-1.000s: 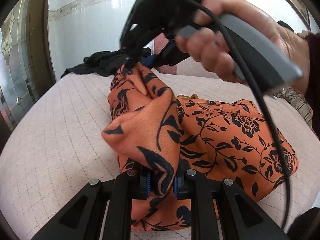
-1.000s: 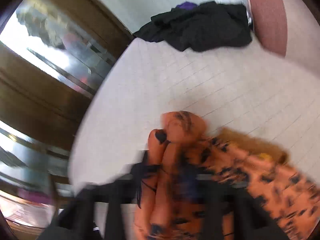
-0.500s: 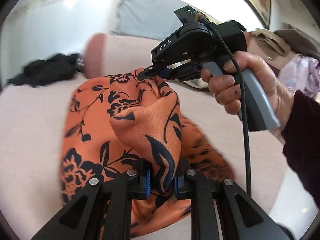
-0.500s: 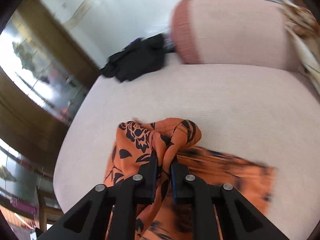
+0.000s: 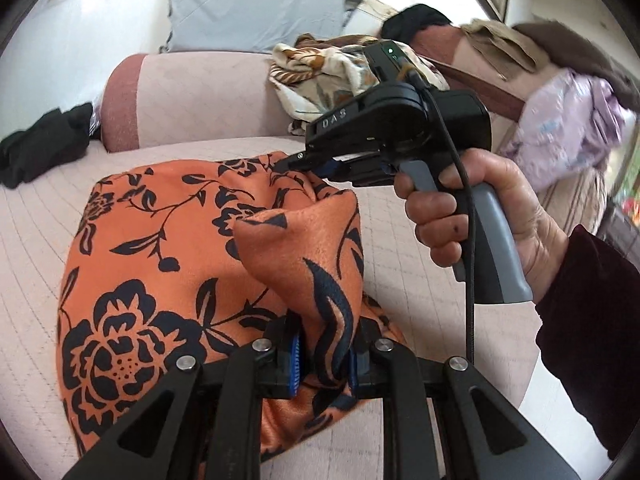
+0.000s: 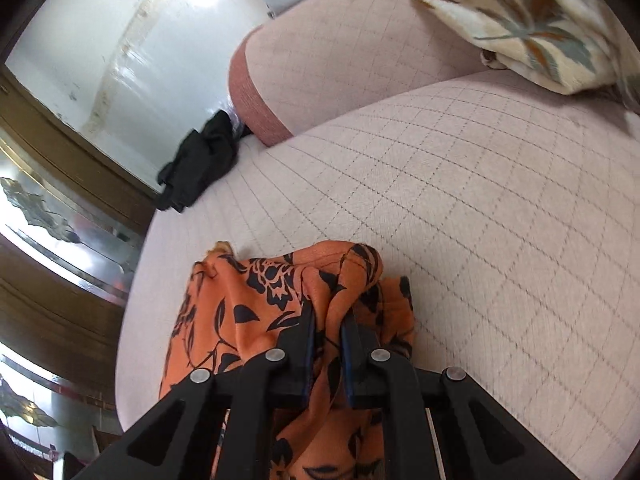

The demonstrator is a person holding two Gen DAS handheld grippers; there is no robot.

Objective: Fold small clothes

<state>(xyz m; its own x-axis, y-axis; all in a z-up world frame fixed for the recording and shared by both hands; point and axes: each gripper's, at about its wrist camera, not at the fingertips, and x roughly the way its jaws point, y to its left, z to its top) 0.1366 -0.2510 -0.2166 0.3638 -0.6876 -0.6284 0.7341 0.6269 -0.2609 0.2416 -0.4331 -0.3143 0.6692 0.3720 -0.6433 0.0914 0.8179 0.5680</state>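
Note:
An orange garment with a black flower print (image 5: 160,264) lies partly on a pale quilted cushion (image 5: 36,216). My left gripper (image 5: 324,360) is shut on a bunched edge of it at the near side. My right gripper (image 5: 296,158) is shut on the far edge, about a hand's width beyond the left one. In the right wrist view the right gripper (image 6: 328,344) pinches a fold of the orange garment (image 6: 248,300), which hangs down to the left over the cushion (image 6: 460,200).
A black garment (image 5: 36,148) lies at the far left of the cushion and shows in the right wrist view (image 6: 200,164). A pink bolster (image 5: 188,100) stands behind. A cream patterned cloth (image 5: 320,68) and a lilac cloth (image 5: 568,136) lie to the right.
Both grippers have swung the garment around to the right and carried it along the cushion. The cloth has spread out to the left. Both grips have held.

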